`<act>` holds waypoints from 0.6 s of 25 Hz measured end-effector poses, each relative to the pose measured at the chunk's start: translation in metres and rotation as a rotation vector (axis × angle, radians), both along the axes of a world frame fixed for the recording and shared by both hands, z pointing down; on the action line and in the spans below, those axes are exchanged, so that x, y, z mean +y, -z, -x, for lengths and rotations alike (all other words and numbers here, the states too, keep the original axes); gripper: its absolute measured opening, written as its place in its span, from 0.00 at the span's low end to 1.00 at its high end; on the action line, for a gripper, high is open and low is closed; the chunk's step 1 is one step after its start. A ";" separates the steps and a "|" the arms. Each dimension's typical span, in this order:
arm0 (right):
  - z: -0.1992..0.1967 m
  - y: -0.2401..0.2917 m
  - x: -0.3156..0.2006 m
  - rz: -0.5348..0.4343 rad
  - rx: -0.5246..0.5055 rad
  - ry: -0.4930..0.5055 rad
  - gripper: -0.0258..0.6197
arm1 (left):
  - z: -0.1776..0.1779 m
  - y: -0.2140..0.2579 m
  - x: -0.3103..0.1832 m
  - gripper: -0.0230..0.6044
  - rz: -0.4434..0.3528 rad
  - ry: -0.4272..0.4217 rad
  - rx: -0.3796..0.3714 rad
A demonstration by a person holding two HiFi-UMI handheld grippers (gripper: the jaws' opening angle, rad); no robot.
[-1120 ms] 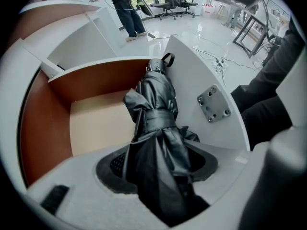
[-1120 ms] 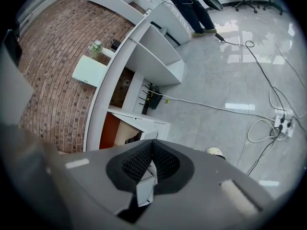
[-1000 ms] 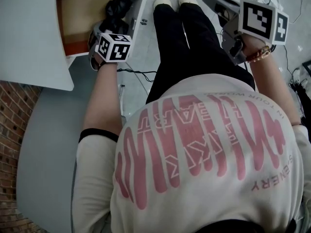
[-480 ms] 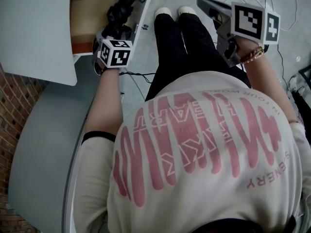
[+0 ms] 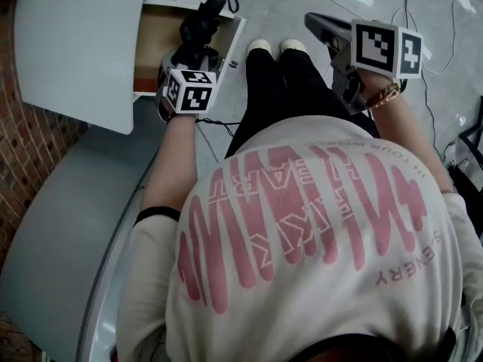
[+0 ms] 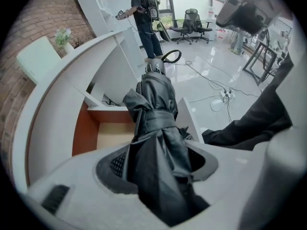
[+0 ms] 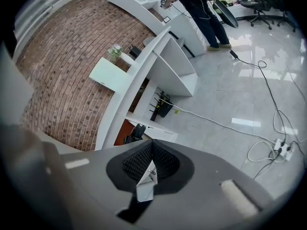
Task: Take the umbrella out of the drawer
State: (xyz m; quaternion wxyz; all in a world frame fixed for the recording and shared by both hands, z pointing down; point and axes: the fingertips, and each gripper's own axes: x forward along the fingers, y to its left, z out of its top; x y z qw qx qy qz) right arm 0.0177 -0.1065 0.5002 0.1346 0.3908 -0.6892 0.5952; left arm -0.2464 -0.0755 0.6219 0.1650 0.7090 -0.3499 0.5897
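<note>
A black folded umbrella (image 5: 198, 27) hangs handle-down over the open drawer (image 5: 153, 42), which has a brown inside and a white front. My left gripper (image 5: 189, 53) is shut on the umbrella's bunched fabric and points steeply down. In the left gripper view the umbrella (image 6: 156, 114) fills the gap between the pads of the left gripper (image 6: 158, 164), and the drawer (image 6: 111, 134) lies below it. My right gripper (image 5: 323, 27) is held above the floor to the right of the person's legs. Its pads (image 7: 144, 162) meet at the tips with nothing between them.
A white desk top (image 5: 75, 44) overhangs the drawer's left side, with a brick wall (image 5: 23, 149) beyond. The person's legs and shoes (image 5: 273, 48) stand beside the drawer front. Cables (image 5: 219, 123) run over the floor. Farther off are another person (image 6: 144, 13) and office chairs (image 6: 189, 23).
My left gripper has risen with the umbrella, drawing it up out of the drawer. The right gripper has also risen, still shut.
</note>
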 end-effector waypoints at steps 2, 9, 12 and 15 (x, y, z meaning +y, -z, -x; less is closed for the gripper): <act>0.002 0.009 -0.004 -0.011 0.005 0.007 0.06 | -0.006 0.014 -0.011 0.44 -0.027 0.002 0.027; 0.004 0.035 -0.015 -0.066 0.021 0.016 0.06 | -0.026 0.050 -0.038 0.44 -0.116 -0.030 0.089; 0.002 0.046 -0.023 -0.092 0.025 0.010 0.06 | -0.032 0.063 -0.042 0.44 -0.138 -0.005 0.115; -0.003 0.064 -0.042 -0.138 0.019 -0.003 0.06 | -0.043 0.083 -0.052 0.44 -0.170 0.050 0.162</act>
